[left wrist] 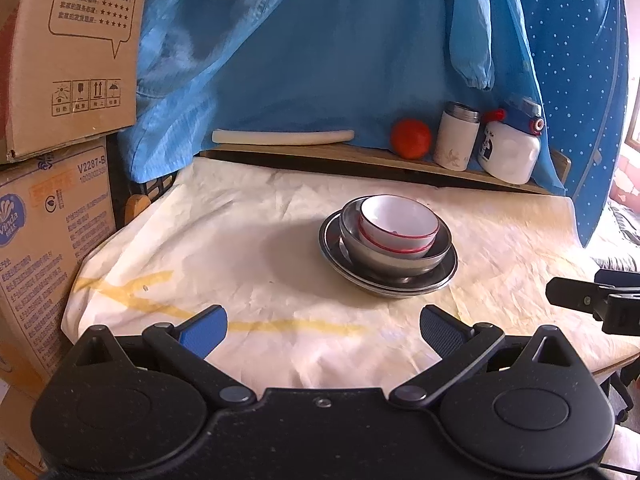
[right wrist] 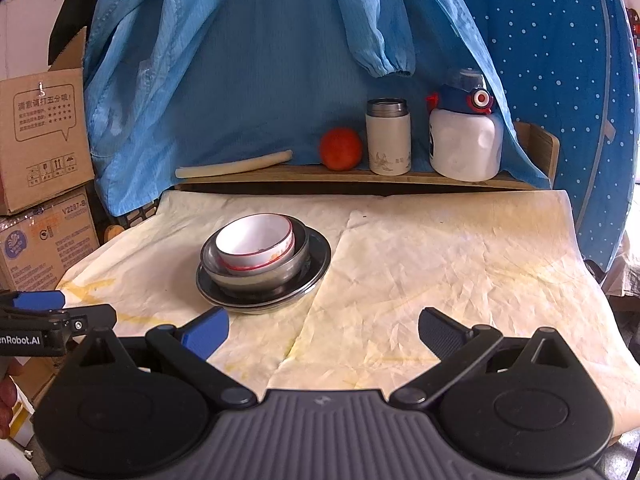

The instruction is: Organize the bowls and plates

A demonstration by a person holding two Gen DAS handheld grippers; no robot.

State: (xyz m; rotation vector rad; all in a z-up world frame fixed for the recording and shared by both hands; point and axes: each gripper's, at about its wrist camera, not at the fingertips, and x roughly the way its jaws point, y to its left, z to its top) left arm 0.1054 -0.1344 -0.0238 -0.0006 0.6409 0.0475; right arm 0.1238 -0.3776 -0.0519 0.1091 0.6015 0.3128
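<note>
On the cream cloth (left wrist: 248, 216) in mid-table: one nested stack, steel plates (left wrist: 448, 270) at the bottom, a steel bowl (left wrist: 400, 260) in them, white red-rimmed bowls (left wrist: 394, 220) tilted on top. Looks already gathered, or else waiting to be sorted apart — hard to judge which.

Left gripper (left wrist: 323, 326) held short of the stack, fingers wide apart, nothing between them. Right gripper (right wrist: 323, 326) likewise spread and empty, with the stack ahead and to its left.

Handling, by guess: steel stiff, light, slick at the rim — likely to skate under a shallow pinch. White bowls probably ceramic or melamine, chippable, loosely seated and leaning toward the far side. Best grasped by the rim wall, one finger inside and one outside, on the near high edge; top bowl first, lifted straight up. Bottom plates lie low against the cloth, so little lip to catch.
</note>
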